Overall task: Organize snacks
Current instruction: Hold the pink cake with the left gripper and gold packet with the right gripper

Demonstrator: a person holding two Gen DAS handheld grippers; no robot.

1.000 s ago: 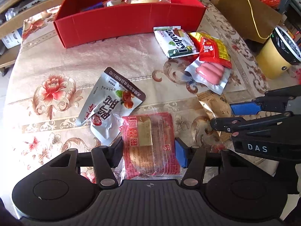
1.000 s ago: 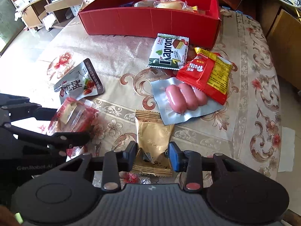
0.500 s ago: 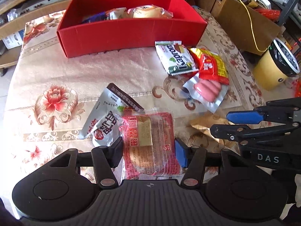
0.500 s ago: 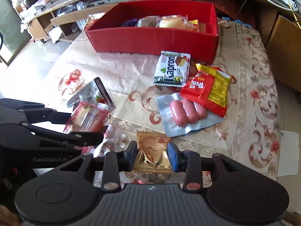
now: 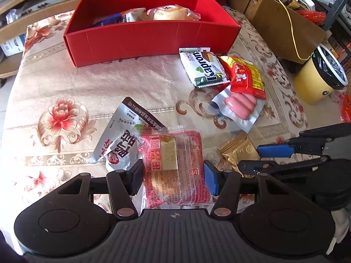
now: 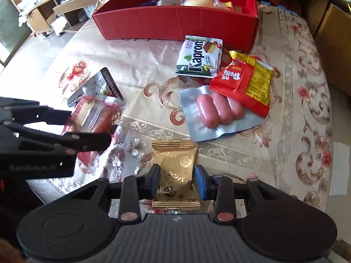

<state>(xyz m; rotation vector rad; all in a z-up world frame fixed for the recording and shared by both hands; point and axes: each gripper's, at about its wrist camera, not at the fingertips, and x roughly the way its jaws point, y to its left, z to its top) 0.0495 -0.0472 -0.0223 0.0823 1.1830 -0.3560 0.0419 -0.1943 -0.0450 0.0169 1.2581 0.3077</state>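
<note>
My left gripper (image 5: 173, 175) is shut on a red clear-wrapped snack pack (image 5: 173, 164) and holds it above the table. My right gripper (image 6: 176, 180) is shut on a gold snack packet (image 6: 176, 166), also lifted; the packet shows in the left wrist view (image 5: 239, 149). A red box (image 5: 151, 37) with several snacks inside stands at the far side of the table, also in the right wrist view (image 6: 175, 22). On the cloth lie a silver pouch (image 5: 118, 144), a white Kapron wafer pack (image 6: 200, 57), a red-yellow packet (image 6: 243, 83) and a sausage pack (image 6: 219, 109).
The round table has a floral cloth (image 5: 65, 83). A yellow bin (image 5: 318, 76) and a cardboard box (image 5: 283, 26) stand off its right side. Shelves (image 6: 43, 11) stand beyond the left.
Both grippers have risen with their packs; the table and red box look farther below. The gold packet has left the cloth.
</note>
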